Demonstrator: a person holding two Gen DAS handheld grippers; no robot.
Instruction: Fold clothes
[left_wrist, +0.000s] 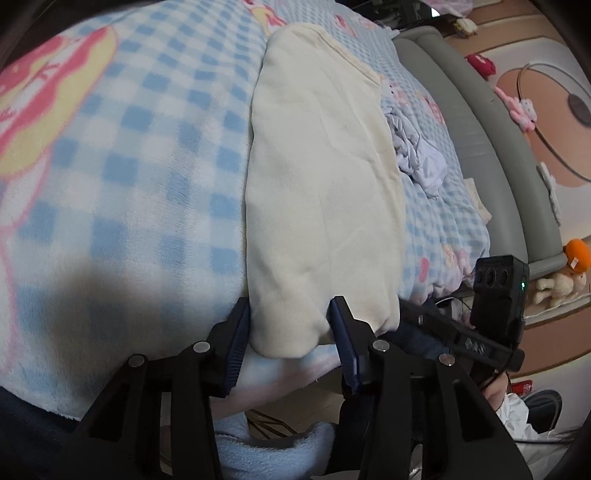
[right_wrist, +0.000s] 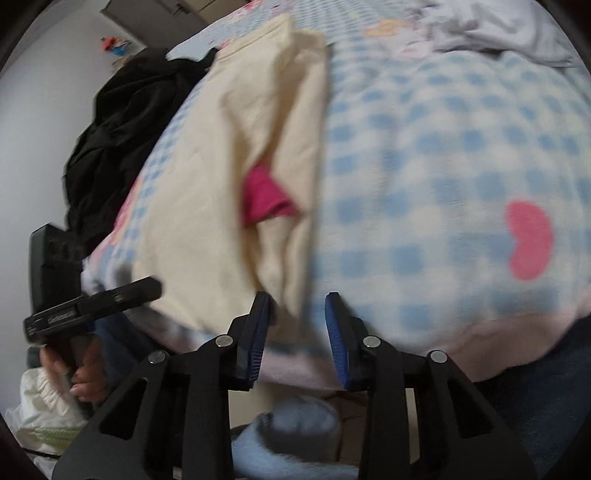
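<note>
On the bed, a cream garment (left_wrist: 321, 192) lies in a long folded strip across my blue-check blanket (left_wrist: 140, 155), running from the near edge toward the far side. My left gripper (left_wrist: 291, 328) stands wide open at the garment's near end, its blue pads (left_wrist: 236, 339) on either side of the rounded corner, which hangs slightly over the blanket's edge; I cannot tell whether the pads touch the cloth. In the left wrist view the other gripper appears low at right, held in a hand (left_wrist: 495, 391).

From the right wrist the same garment (right_wrist: 229, 192) shows a fold gaping open, with a pink patch (right_wrist: 264, 197) inside it (this view is motion-blurred). My right gripper (right_wrist: 295, 321) is also wide open, gripping nothing, at the blanket's near edge just right of the garment's near corner. A black heap of clothes (right_wrist: 125, 140) sits at far left; crumpled white clothes (left_wrist: 417, 151) lie just right of the garment in the left view. Beyond them runs a grey bed frame (left_wrist: 487, 147).
</note>
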